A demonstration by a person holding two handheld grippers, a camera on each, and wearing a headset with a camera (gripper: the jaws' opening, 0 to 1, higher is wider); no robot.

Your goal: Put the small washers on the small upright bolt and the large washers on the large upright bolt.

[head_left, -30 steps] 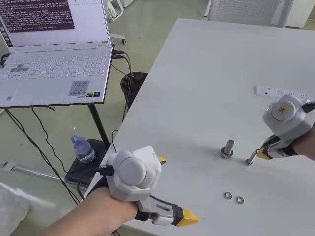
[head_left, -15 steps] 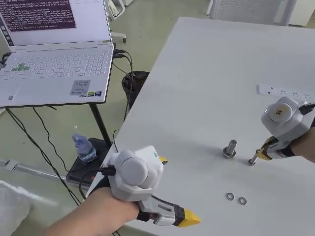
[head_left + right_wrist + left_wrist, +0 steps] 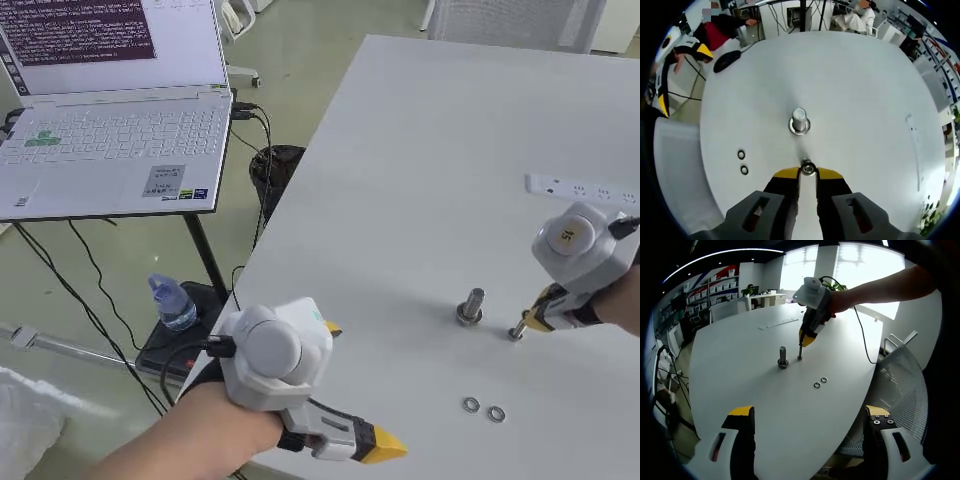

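On the white table point(image 3: 420, 150) stand a large upright bolt point(image 3: 470, 305) point(image 3: 783, 357) point(image 3: 799, 121) and a thin small upright bolt point(image 3: 516, 330) point(image 3: 800, 351). My right gripper point(image 3: 530, 322) point(image 3: 807, 172) point(image 3: 806, 339) hovers at the small bolt's top. Its jaws are shut on a small ring that looks like a small washer point(image 3: 807, 167). Two loose small washers point(image 3: 471, 405) point(image 3: 496, 412) point(image 3: 817, 385) point(image 3: 741, 154) lie side by side nearer the table's front. My left gripper point(image 3: 357, 390) point(image 3: 809, 415) stands wide open over the table's front edge, holding nothing.
A laptop point(image 3: 110, 130) sits on a stand left of the table, with cables and a water bottle point(image 3: 172, 302) on the floor below. A white power strip point(image 3: 580, 190) lies at the far right. A mesh chair point(image 3: 902, 390) stands beside the table.
The head camera has shifted a little. My right gripper stays at the small bolt's top and the left gripper stays open at the table edge.
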